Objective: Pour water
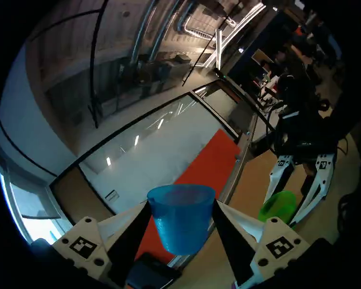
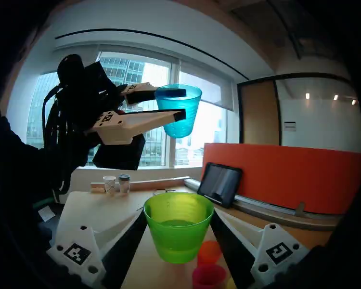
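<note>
Presently both grippers hold cups: the left gripper (image 1: 181,206) has the blue cup (image 1: 180,226), the right gripper (image 2: 179,213) the green cup (image 2: 179,236).

We find each pair of fingers narrowed onto its cup, one finger pressing either side of the wall. In the right gripper view the blue cup sits near upright, raised high in front of the window (image 2: 132,82) and well above the desk (image 2: 98,212); we cannot tell its contents. The green cup is upright and low over the desk, with a liquid line showing partway up inside. Just beneath it we see a small orange cup (image 2: 209,251) and a pink cup (image 2: 208,277). A tablet (image 2: 220,183) leans by the orange partition (image 2: 286,176). Two paper cups (image 2: 117,183) stand at the desk's far edge, below the window.
</note>
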Available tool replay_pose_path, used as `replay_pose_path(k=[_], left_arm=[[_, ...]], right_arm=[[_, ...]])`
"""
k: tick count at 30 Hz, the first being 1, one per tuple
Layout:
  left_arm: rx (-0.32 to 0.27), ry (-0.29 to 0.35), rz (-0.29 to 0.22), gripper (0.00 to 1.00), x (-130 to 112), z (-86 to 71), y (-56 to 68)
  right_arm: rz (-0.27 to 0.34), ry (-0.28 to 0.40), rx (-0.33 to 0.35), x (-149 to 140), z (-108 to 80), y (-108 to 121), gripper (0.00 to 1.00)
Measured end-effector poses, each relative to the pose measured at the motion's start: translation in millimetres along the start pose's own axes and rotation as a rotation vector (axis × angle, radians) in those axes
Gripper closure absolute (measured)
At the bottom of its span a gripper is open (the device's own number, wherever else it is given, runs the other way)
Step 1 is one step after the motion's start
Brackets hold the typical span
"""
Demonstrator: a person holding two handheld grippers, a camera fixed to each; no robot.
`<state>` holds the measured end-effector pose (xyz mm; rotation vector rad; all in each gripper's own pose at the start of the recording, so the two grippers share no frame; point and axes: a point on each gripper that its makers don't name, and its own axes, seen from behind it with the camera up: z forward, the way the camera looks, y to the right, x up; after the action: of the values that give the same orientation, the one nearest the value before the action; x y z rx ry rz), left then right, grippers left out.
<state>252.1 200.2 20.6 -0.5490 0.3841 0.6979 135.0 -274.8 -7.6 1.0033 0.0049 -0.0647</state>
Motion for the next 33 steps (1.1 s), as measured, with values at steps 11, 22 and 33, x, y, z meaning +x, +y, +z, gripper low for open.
replay_pose_path(k=[11,22,33], left_arm=[[-0.022,-0.016,-0.214,0.14,-5,0.9,-7.6],[-0.031,-0.021,-0.41,0.14,-12,0.9,-15.7],[-0.082,-0.014,-0.66,0.14,-10,6.0,-16.0]], right_arm=[[-0.003,0.011,-0.005,2,-3.9,1,0.1],[-0.004,0.02,-0.007,6,-5.2,-1,0.1],[-0.007,0.022,-0.006,9,-4.6,-2,0.1]])
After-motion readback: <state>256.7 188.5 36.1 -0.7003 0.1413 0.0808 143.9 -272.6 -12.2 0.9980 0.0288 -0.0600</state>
